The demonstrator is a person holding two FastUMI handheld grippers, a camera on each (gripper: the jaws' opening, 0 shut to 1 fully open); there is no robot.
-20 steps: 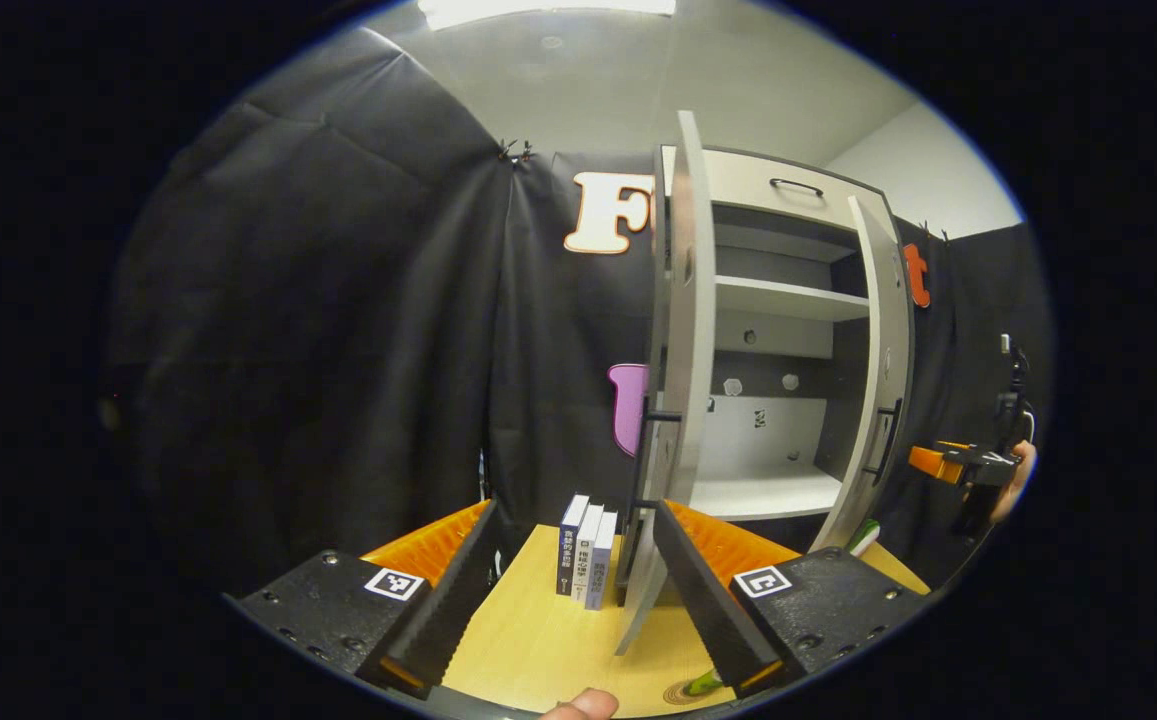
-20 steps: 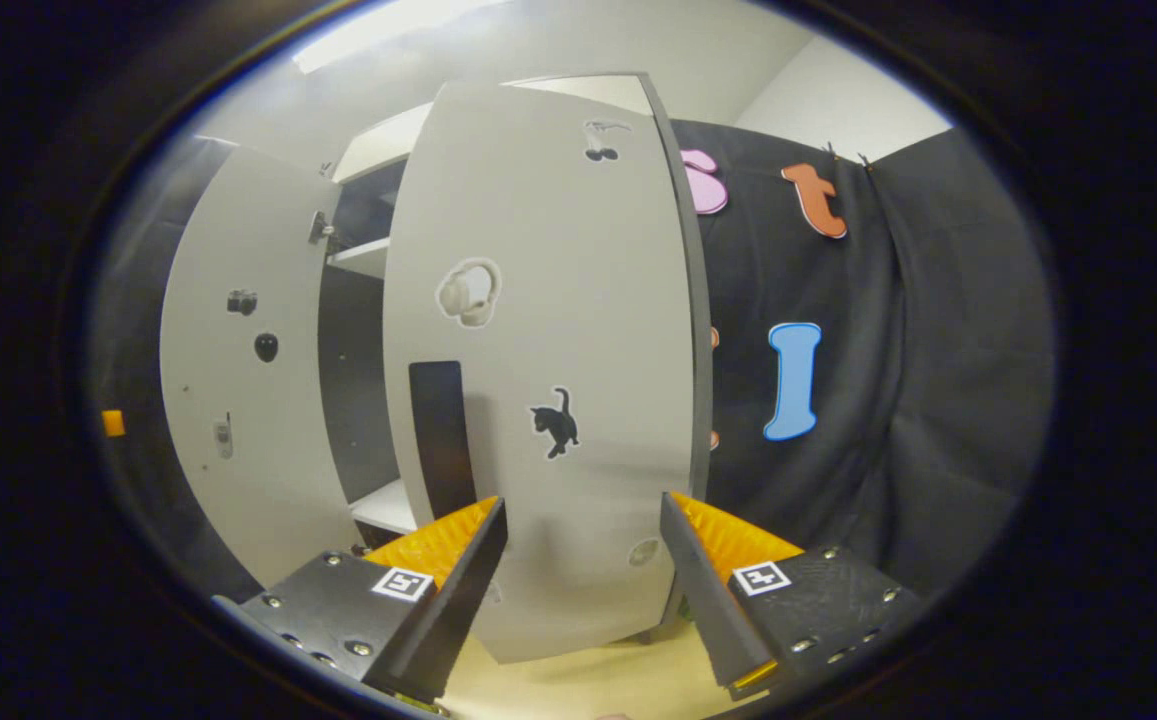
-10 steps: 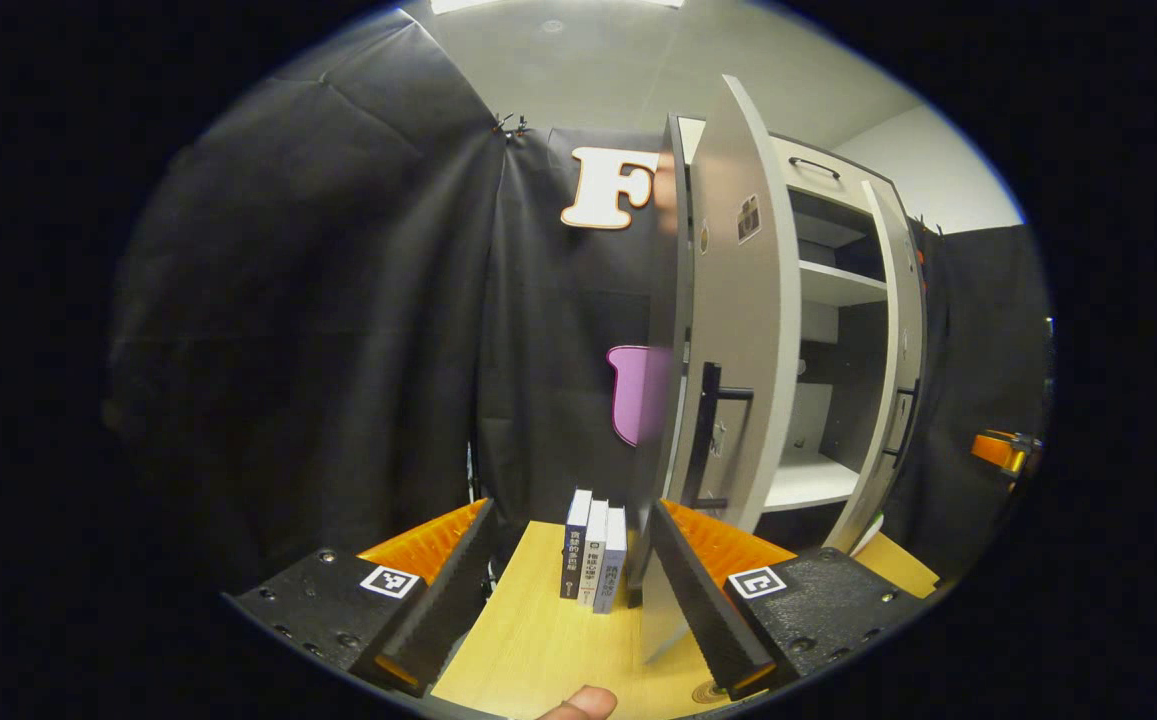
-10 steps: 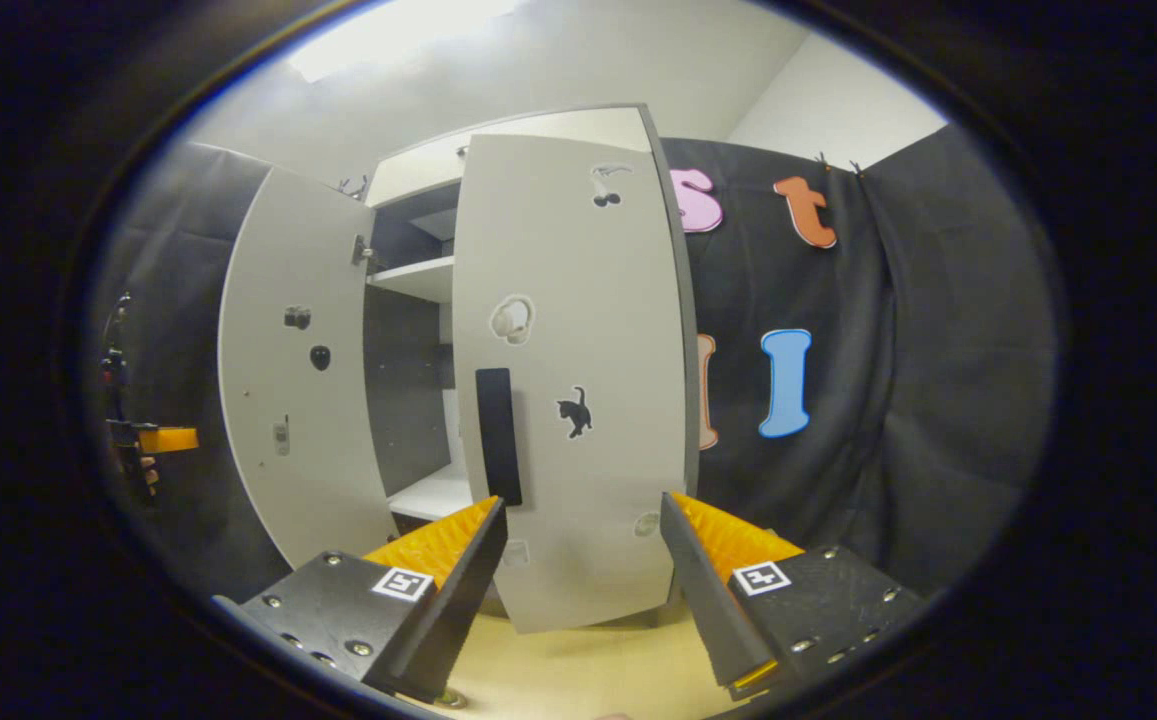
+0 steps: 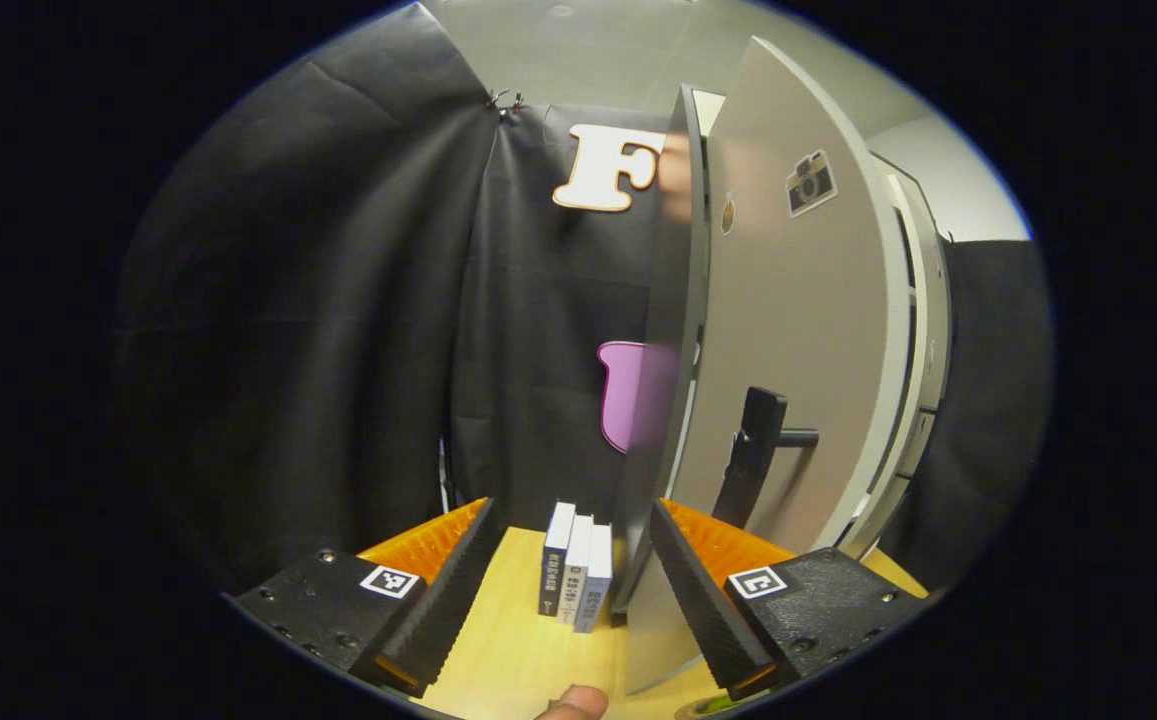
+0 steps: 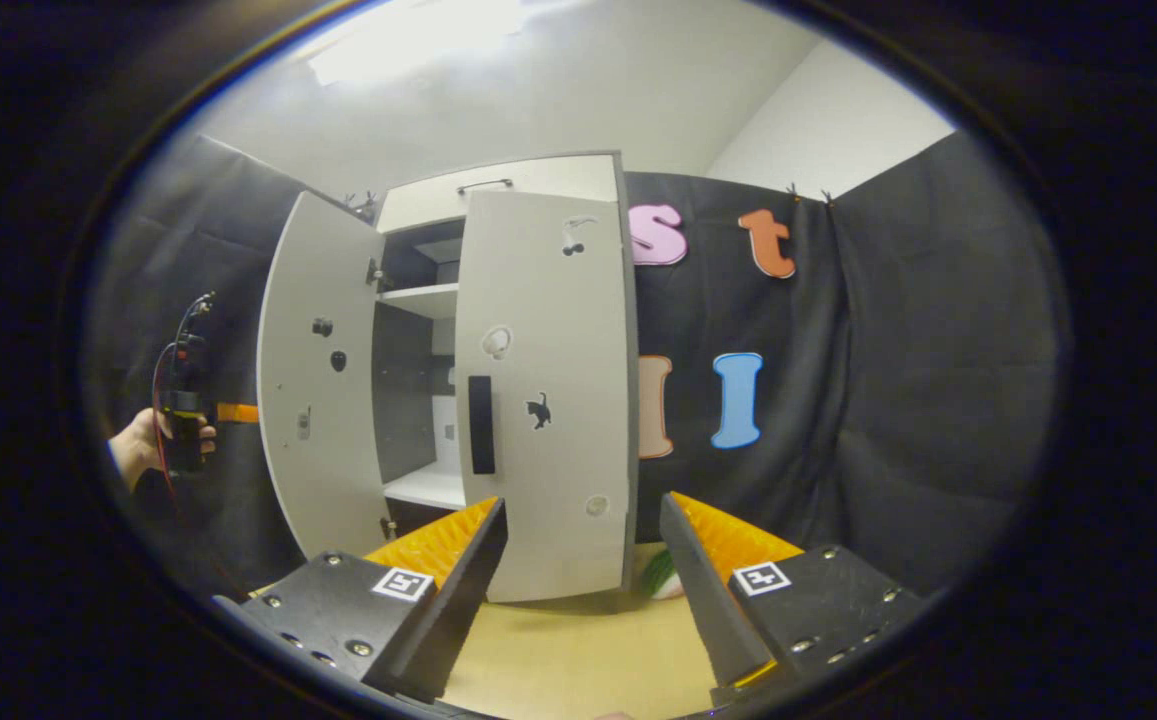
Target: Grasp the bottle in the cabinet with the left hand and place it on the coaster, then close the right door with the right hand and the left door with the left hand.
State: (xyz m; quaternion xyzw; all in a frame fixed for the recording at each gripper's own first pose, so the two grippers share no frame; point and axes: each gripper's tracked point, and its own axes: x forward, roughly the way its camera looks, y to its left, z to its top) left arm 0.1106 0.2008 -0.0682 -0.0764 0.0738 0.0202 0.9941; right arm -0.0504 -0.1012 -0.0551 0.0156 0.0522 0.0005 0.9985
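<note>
The grey cabinet (image 6: pixel 538 180) stands on a wooden table (image 6: pixel 578 650). Its right door (image 6: pixel 548 400) lies nearly flush with the front. Its left door (image 6: pixel 323 370) still stands out at an angle, and a gap between the doors shows the shelves. In the left gripper view the left door's outer face (image 5: pixel 798 340), with its black handle (image 5: pixel 753 455), looms close. My left gripper (image 5: pixel 573 505) is open, its right finger by the door's lower edge. A sliver of green, perhaps the bottle (image 5: pixel 718 706), shows at the bottom edge. My right gripper (image 6: pixel 583 500) hangs open in front of the right door, apart from it.
Three books (image 5: pixel 573 580) stand upright on the table just left of the cabinet. A green and white object (image 6: pixel 660 578) lies at the cabinet's right foot. A hand (image 6: pixel 133 450) holds the left gripper (image 6: pixel 188 420) behind the left door.
The left door has swung toward shut, with my left gripper following its outer face. The right door has closed nearly flush, and my right gripper has drawn back from it.
</note>
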